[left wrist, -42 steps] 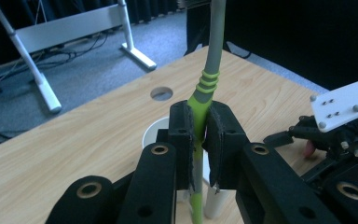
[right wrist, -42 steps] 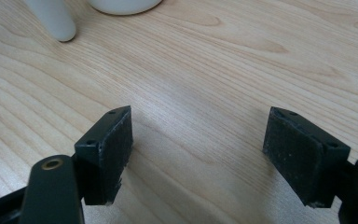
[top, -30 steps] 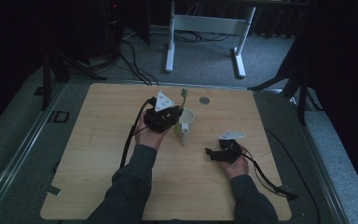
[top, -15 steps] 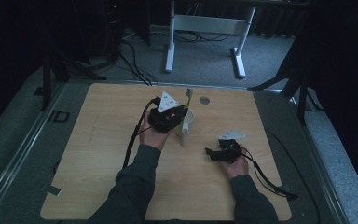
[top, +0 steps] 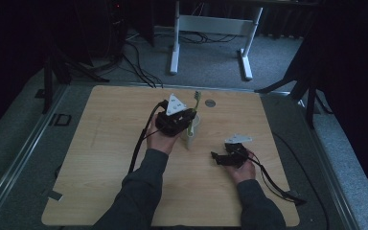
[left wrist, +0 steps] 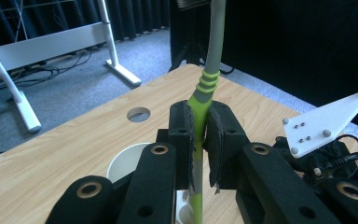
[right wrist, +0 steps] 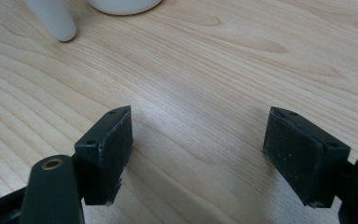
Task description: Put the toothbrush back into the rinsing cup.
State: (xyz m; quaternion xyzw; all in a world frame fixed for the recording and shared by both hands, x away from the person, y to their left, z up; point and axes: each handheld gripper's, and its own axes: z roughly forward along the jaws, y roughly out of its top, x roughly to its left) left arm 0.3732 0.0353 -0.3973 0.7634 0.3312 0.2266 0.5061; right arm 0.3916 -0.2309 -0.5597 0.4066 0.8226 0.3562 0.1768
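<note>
A green and grey toothbrush [top: 195,103] stands upright over a white cup [top: 192,134] near the middle of the wooden table [top: 115,143]. My left gripper [top: 188,119] is shut on the toothbrush's handle. In the left gripper view the pads clamp the green handle [left wrist: 203,100] at mid-length, and its lower end hangs over the cup's mouth [left wrist: 121,161]. My right gripper [top: 218,157] rests low on the table to the right, open. Between its jaws [right wrist: 198,149] there is bare wood. The cup's base [right wrist: 121,4] sits ahead of it.
A white rounded object [right wrist: 51,18] lies beside the cup. A round hole [top: 210,102] is set in the table near its far edge. White desk legs [top: 175,48] and cables stand on the floor beyond. Cables trail from both grippers across the table.
My left gripper has shifted slightly to the right with the toothbrush, closer over the cup. The right gripper has stayed put.
</note>
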